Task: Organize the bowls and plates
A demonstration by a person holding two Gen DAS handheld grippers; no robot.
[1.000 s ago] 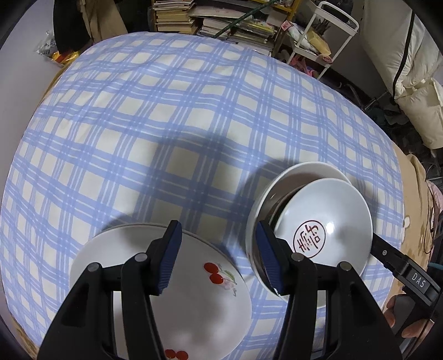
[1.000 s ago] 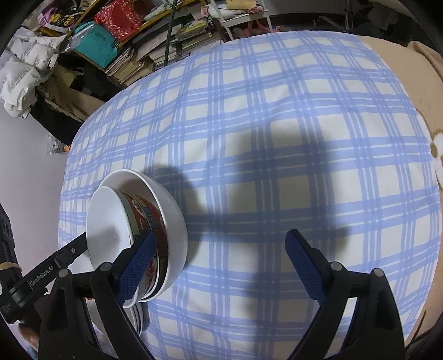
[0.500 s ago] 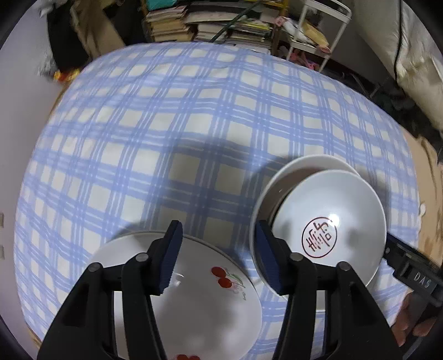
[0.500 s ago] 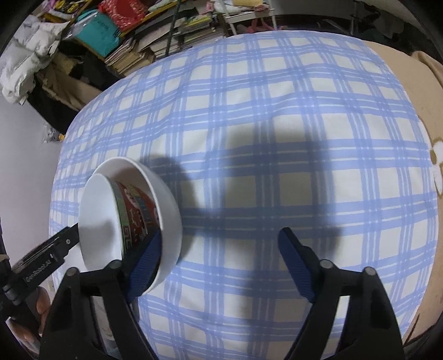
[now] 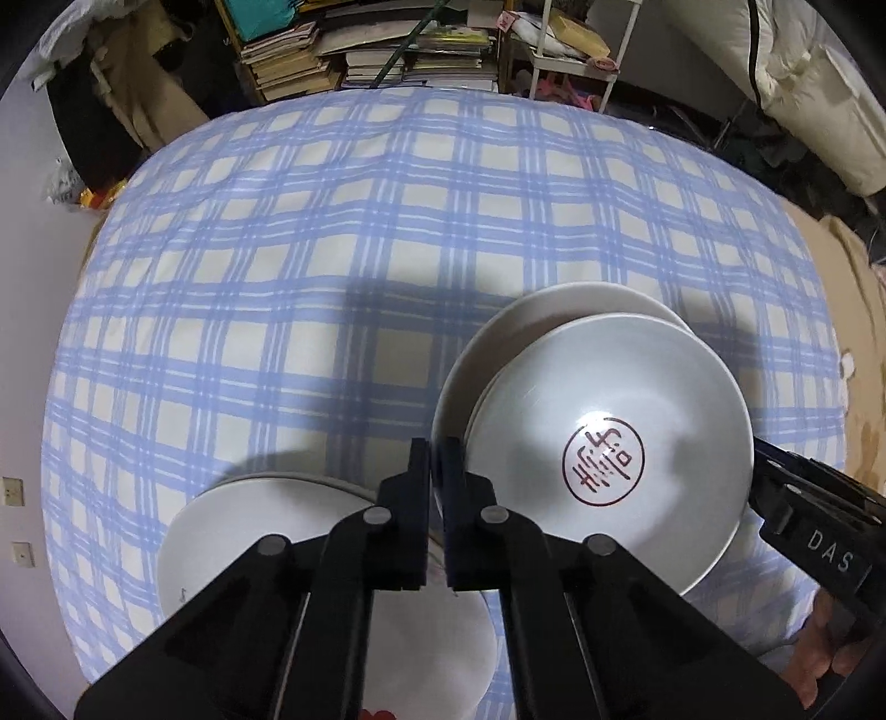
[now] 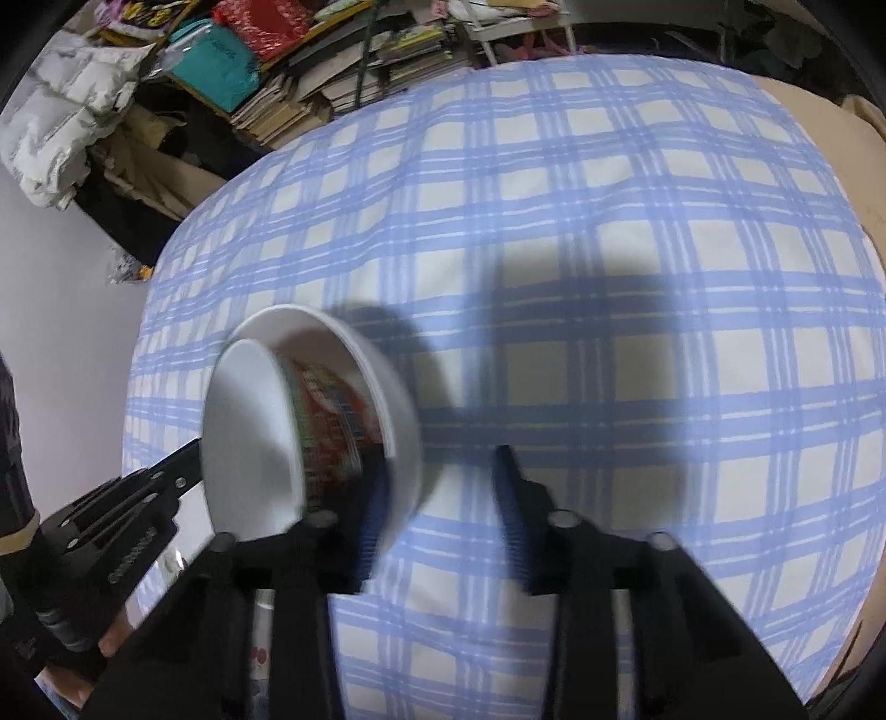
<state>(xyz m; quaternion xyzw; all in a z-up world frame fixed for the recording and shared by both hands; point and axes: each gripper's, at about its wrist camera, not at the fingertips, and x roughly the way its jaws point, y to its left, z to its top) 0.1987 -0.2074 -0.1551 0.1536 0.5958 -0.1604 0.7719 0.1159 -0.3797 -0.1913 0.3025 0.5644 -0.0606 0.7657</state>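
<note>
In the left wrist view my left gripper (image 5: 434, 459) is shut with nothing between its jaws, above the far rim of a white plate with red cherries (image 5: 277, 531). To its right a bowl with a red seal mark (image 5: 609, 459) sits tilted inside a larger white bowl (image 5: 554, 310). In the right wrist view my right gripper (image 6: 437, 498) is open but narrowed, beside the same stack: the red-patterned inner bowl (image 6: 326, 421) in the white outer bowl (image 6: 387, 382). Its left finger (image 6: 371, 509) is at the outer bowl's rim.
A blue checked cloth (image 5: 332, 249) covers the table. Books and clutter (image 5: 360, 50) are stacked behind its far edge. The other gripper's body (image 5: 814, 531) shows at the right, and at the left in the right wrist view (image 6: 111, 543).
My left gripper has shut. My right gripper has narrowed and moved close to the bowl stack. The seal bowl looks larger and nearer in the left wrist view.
</note>
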